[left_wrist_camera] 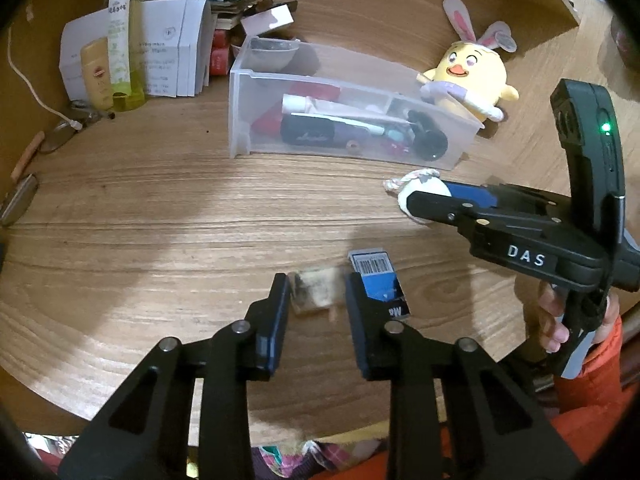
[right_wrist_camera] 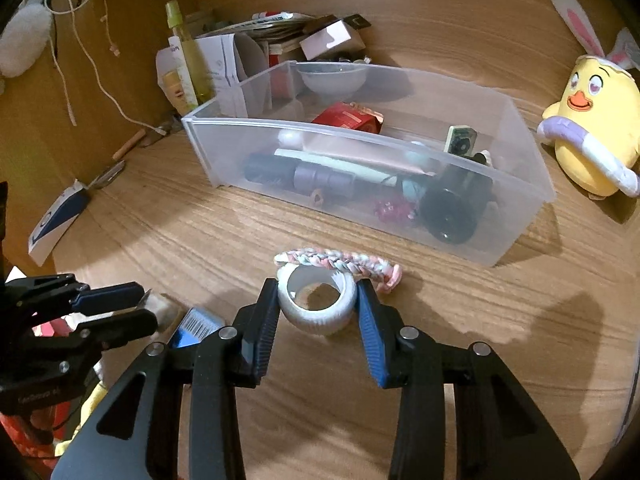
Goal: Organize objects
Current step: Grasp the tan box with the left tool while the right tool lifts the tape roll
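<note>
My right gripper (right_wrist_camera: pixel 318 300) is shut on a white tape roll (right_wrist_camera: pixel 316 322), its pads pressing the roll's two sides just over the wooden tabletop (right_wrist_camera: pixel 460 320). A pastel braided cord (right_wrist_camera: pixel 340 262) lies right behind the roll. The left wrist view shows the same gripper (left_wrist_camera: pixel 416 200) and roll (left_wrist_camera: pixel 426 187) from the side. My left gripper (left_wrist_camera: pixel 317 285) is shut on a small, blurred beige block (left_wrist_camera: pixel 316 296) low over the table. A blue card with a barcode (left_wrist_camera: pixel 376 276) lies against its right finger. The clear plastic bin (right_wrist_camera: pixel 200 140) holds several items.
A yellow plush chick (right_wrist_camera: pixel 592 132) sits right of the bin. Boxes, tubes and bottles (left_wrist_camera: pixel 120 52) crowd the back left corner, with a white cable (left_wrist_camera: pixel 28 84) trailing along the wall. A hand and an orange sleeve (left_wrist_camera: pixel 592 364) hold the right gripper.
</note>
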### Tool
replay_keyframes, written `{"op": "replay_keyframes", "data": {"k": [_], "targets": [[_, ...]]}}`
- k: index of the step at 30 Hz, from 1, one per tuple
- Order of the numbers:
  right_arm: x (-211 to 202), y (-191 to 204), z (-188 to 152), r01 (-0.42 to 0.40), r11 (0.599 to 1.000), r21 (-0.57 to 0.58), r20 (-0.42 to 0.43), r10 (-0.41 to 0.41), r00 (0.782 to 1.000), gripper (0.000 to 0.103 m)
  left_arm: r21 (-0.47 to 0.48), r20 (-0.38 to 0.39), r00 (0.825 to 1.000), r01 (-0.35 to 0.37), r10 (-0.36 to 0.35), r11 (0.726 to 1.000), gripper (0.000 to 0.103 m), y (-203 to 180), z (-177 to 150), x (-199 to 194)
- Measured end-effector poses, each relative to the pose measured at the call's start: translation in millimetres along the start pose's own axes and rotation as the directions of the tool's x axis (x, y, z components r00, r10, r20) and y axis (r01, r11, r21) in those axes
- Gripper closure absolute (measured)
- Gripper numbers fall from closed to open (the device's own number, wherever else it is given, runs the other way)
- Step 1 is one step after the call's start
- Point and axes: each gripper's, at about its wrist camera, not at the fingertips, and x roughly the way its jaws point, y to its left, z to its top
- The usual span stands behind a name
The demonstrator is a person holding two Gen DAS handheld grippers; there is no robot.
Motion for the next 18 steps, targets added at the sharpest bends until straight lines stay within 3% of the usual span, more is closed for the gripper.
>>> {"op": "replay_keyframes", "data": {"k": [7, 11, 13, 18], "targets": [[-10, 5, -12, -0.025, 1.000, -0.008, -0.001, 0.025, 1.000, 0.068, 0.022, -0.007, 1.000, -0.013, 0.014, 1.000, 0.052, -6, -4, 4], [-15, 4, -19, -0.045, 0.999, -0.009, -0.014, 0.044, 0.999, 0.068, 0.041, 0.012, 0.999, -0.037, 0.036, 0.999, 0.053, -10, -4, 8], [-17, 3, -23, -0.051, 0.999, -0.009, -0.026, 0.051, 0.998, 0.068, 0.044, 0.019, 0.999, -0.043, 0.042, 0.998, 0.062, -10, -3, 9], [-23, -5, -33, -0.027, 1.000, -0.005, -0.049, 0.026, 0.998, 0.068, 0.016, 0.019, 0.999, -0.031, 0.031, 0.999, 0.062, -3, 0, 9]]}}
